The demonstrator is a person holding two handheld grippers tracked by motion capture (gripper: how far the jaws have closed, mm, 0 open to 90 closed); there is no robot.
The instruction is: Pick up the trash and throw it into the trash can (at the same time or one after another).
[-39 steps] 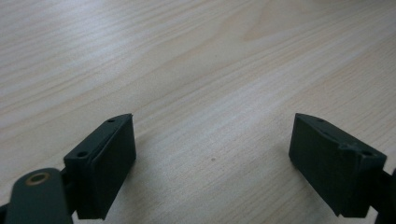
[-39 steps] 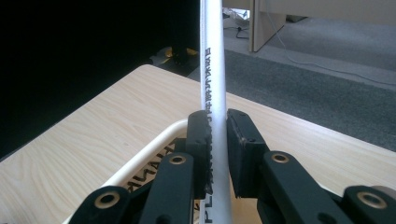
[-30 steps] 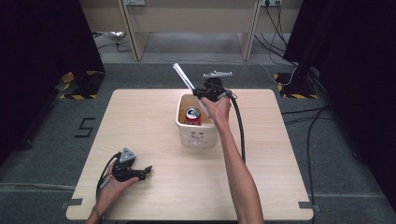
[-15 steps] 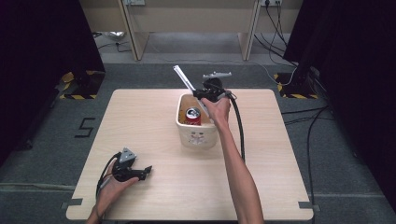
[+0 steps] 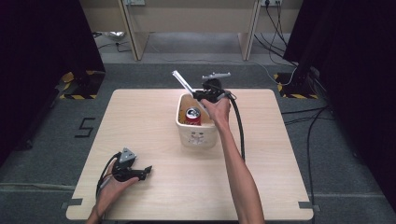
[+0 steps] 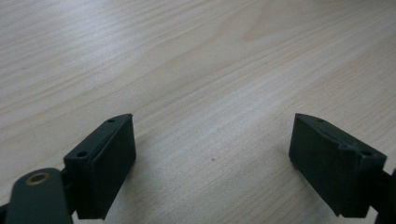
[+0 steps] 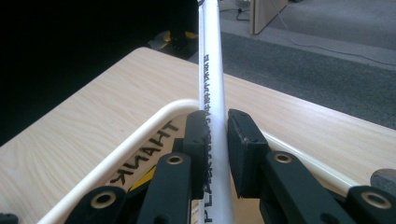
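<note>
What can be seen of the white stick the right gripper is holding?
The white stick is a slim, flat strip, plastic-looking, with black lettering printed along it. The right gripper has its jaws shut on its lower part, above the far rim of the cream bin. In the high view it slants up and left, away from the bin. Its bottom end is hidden behind the jaws.

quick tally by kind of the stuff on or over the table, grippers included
grippers: 2, left, right
white bin: 1
red can: 1
white stick: 1
total: 5
</note>
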